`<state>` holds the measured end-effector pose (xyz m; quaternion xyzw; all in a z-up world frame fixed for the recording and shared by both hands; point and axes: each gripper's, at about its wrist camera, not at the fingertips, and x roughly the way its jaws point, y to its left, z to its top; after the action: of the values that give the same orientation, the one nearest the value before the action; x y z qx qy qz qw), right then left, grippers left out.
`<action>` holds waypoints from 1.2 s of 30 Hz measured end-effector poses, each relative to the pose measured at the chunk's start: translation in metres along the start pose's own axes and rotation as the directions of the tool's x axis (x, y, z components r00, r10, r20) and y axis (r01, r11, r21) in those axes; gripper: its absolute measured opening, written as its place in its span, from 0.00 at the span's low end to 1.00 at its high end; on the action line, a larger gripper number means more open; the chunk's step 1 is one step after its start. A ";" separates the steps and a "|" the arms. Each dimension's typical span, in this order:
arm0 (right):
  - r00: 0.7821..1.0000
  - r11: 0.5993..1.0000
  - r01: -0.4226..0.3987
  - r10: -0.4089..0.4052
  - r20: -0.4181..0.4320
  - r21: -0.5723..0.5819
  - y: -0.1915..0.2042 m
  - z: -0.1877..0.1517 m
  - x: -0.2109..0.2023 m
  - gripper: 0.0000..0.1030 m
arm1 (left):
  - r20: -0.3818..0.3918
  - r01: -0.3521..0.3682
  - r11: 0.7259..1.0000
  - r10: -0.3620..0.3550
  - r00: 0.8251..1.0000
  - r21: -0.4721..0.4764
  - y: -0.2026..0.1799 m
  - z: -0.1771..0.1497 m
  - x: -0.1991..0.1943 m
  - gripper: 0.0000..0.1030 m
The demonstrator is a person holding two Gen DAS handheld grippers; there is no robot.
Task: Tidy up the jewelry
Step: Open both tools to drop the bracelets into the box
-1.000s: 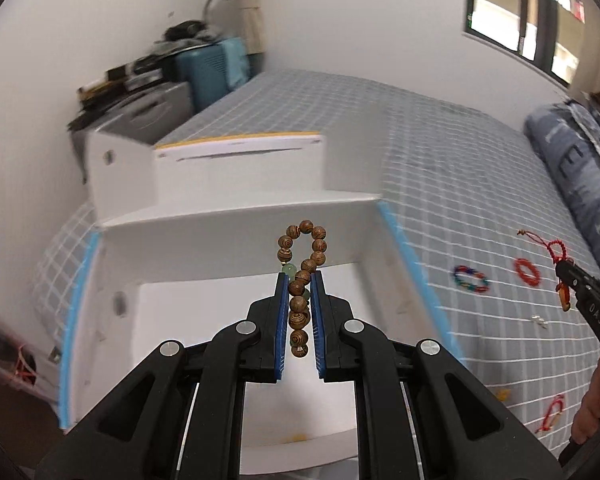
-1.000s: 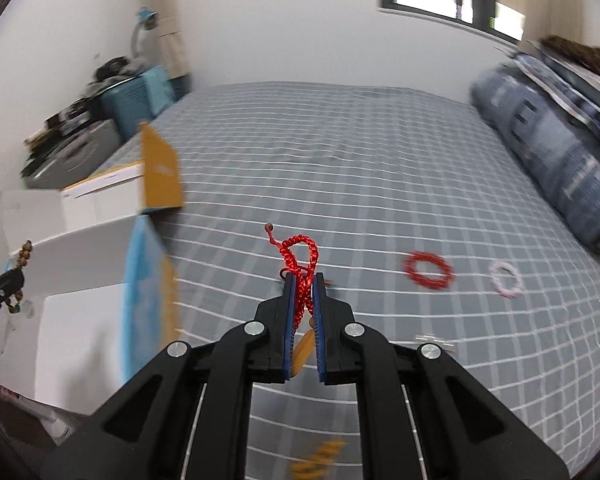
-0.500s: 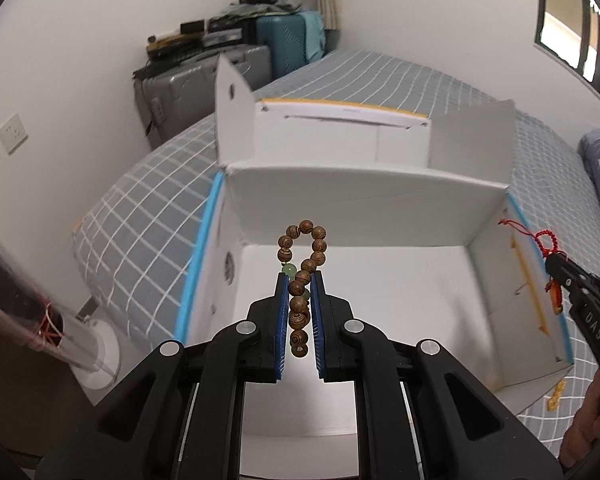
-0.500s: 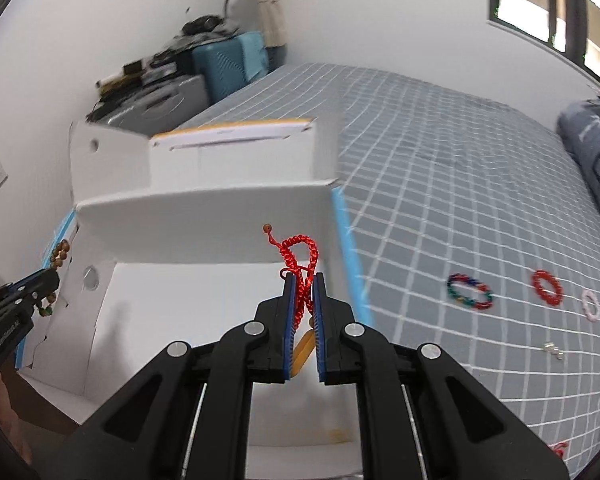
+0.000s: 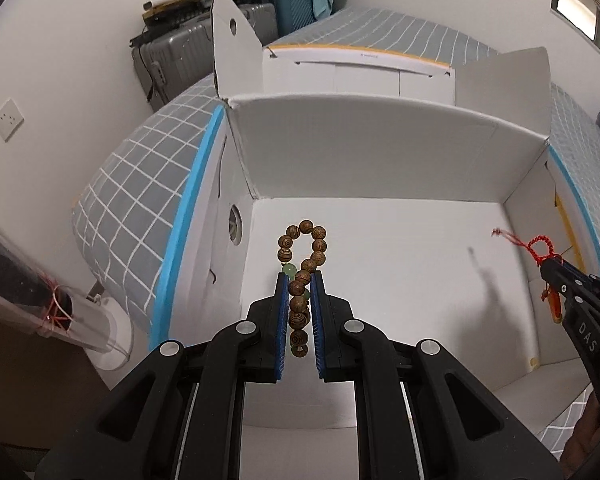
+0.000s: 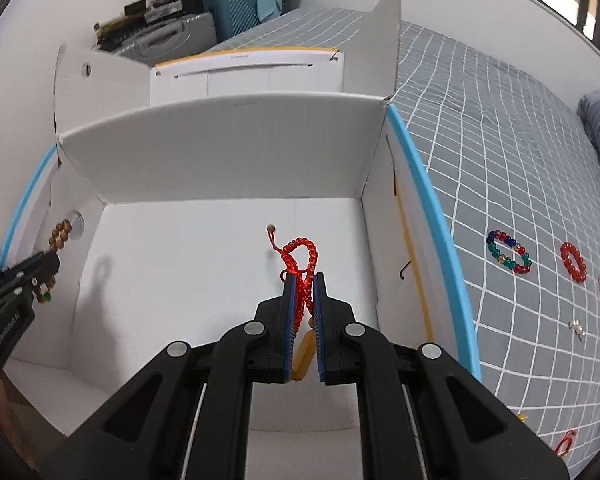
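Both grippers are loaded and over the box, so this looks like the drop-off step. Left gripper (image 5: 299, 280) is pinched tight on the wooden bead bracelet (image 5: 302, 264), right gripper (image 6: 303, 278) on the red braided cord (image 6: 299, 256). Both dangle above the white box (image 6: 220, 152)'s floor. Next move is probably just spreading the fingers. More bracelets (image 6: 509, 256) wait out on the bedspread (image 6: 500, 128).

Both wrist views above box (image 5: 364, 152)

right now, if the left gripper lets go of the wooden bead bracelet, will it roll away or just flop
Likely flop: the wooden bead bracelet droops as a loose loop from the left gripper, so it looks limp. Round beads might scatter slightly, but the white box walls below should probably contain it.
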<state>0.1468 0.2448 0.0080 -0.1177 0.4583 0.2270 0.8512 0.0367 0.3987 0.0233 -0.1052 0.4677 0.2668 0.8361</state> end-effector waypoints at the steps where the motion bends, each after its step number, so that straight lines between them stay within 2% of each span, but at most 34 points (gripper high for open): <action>1: 1.000 1.000 -0.001 0.001 -0.004 -0.003 0.001 -0.001 0.001 0.09 | -0.004 0.001 1.000 -0.001 1.000 0.002 0.000 -0.001 0.001 0.10; 4: 1.000 1.000 0.001 -0.001 -0.001 -0.007 0.002 -0.003 0.002 0.10 | -0.009 -0.001 1.000 0.001 1.000 0.008 0.000 -0.003 0.004 0.14; 6: 1.000 1.000 0.006 -0.006 0.001 -0.013 0.002 -0.003 0.002 0.15 | -0.009 -0.006 1.000 0.006 1.000 0.011 0.001 -0.003 0.004 0.14; 8: 1.000 1.000 -0.011 0.011 0.010 -0.009 0.002 -0.004 -0.001 0.32 | -0.006 -0.007 1.000 0.007 1.000 0.011 0.001 -0.003 0.003 0.14; 9: 1.000 1.000 -0.017 0.017 0.017 -0.009 0.002 -0.004 -0.003 0.35 | -0.007 -0.006 1.000 0.006 1.000 0.010 0.001 -0.003 0.001 0.14; 13: 0.998 0.999 -0.008 0.010 0.056 -0.031 0.006 -0.003 -0.017 0.53 | 0.009 0.001 1.000 -0.001 1.000 -0.007 0.004 -0.003 -0.005 0.39; 14: 0.998 0.999 -0.007 0.009 0.063 -0.033 0.006 -0.002 -0.020 0.57 | 0.013 0.001 1.000 -0.001 1.000 -0.011 0.004 -0.004 -0.007 0.42; 17: 0.996 0.999 -0.005 0.009 0.086 -0.038 0.007 -0.001 -0.030 0.67 | 0.031 -0.003 1.000 0.004 1.000 -0.020 0.006 -0.004 -0.016 0.56; 19: 0.995 0.999 0.004 0.000 0.103 -0.039 0.006 -0.001 -0.036 0.73 | 0.048 -0.008 1.000 0.009 0.999 -0.026 0.006 -0.004 -0.022 0.69; 23: 0.991 1.000 0.016 -0.012 0.137 -0.027 0.000 -0.002 -0.047 0.86 | 0.095 -0.032 0.999 0.035 0.995 -0.029 0.007 -0.005 -0.036 0.82; 28: 0.984 0.999 0.034 -0.033 0.176 -0.001 -0.015 -0.003 -0.059 0.92 | 0.135 -0.027 0.999 0.031 0.990 -0.029 0.005 -0.006 -0.050 0.91; 36: 0.980 0.999 0.033 -0.036 0.197 0.019 -0.039 -0.006 -0.078 0.93 | 0.178 -0.005 1.000 0.008 0.984 -0.019 -0.009 -0.006 -0.071 0.95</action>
<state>0.1244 0.1866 0.0692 -0.0958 0.3712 0.2192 0.8972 0.0078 0.3637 0.0793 -0.0871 0.3891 0.2819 0.8727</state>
